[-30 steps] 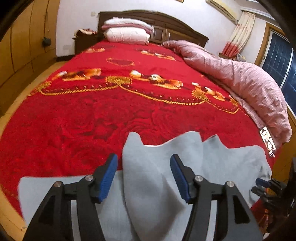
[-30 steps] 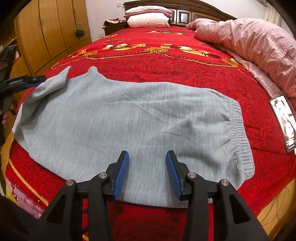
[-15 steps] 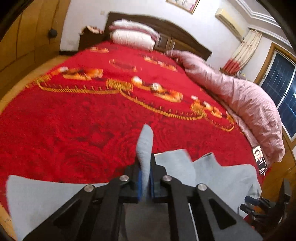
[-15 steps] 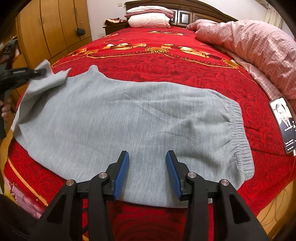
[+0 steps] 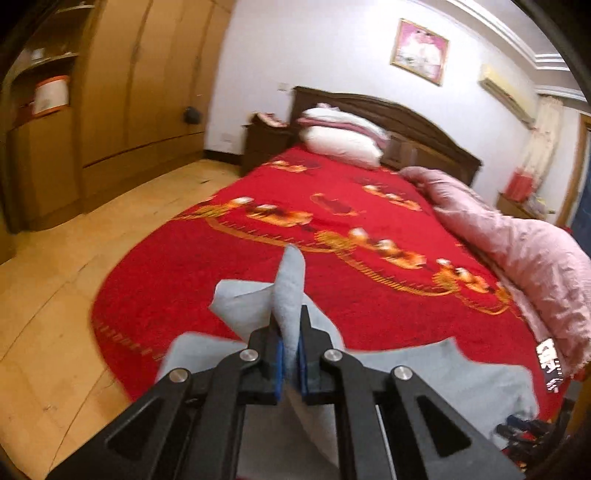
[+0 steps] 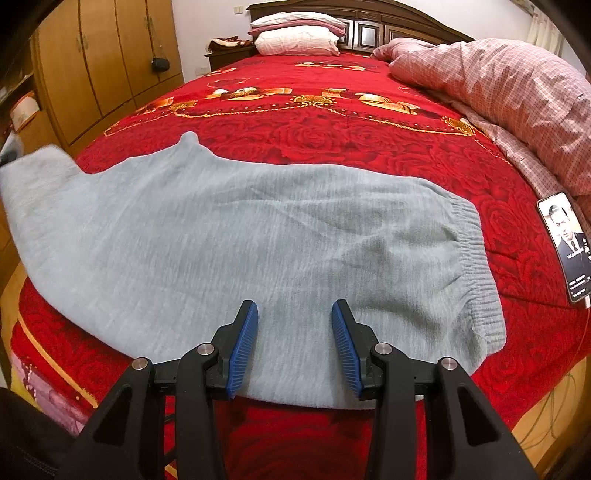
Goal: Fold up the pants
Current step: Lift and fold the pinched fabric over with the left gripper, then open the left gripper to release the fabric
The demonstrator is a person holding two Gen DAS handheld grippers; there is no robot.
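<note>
Pinching a leg end of the grey sweatpants (image 6: 258,236), the left gripper (image 5: 290,363) has lifted it higher; the right gripper (image 6: 293,343) stays wide apart.

Pants (image 6: 258,236) on bed (image 6: 332,122); phone (image 6: 567,245) right.

One pants (image 6: 258,236) — two pillows (image 6: 297,35) — one phone (image 6: 567,247)

The left gripper (image 5: 291,363) is seen at lower centre of the left wrist frame, jaws closed together with grey fabric pinched between the blue pads. The right gripper (image 6: 294,345) is seen at lower centre of its frame, jaws spread apart, nothing held.
</note>
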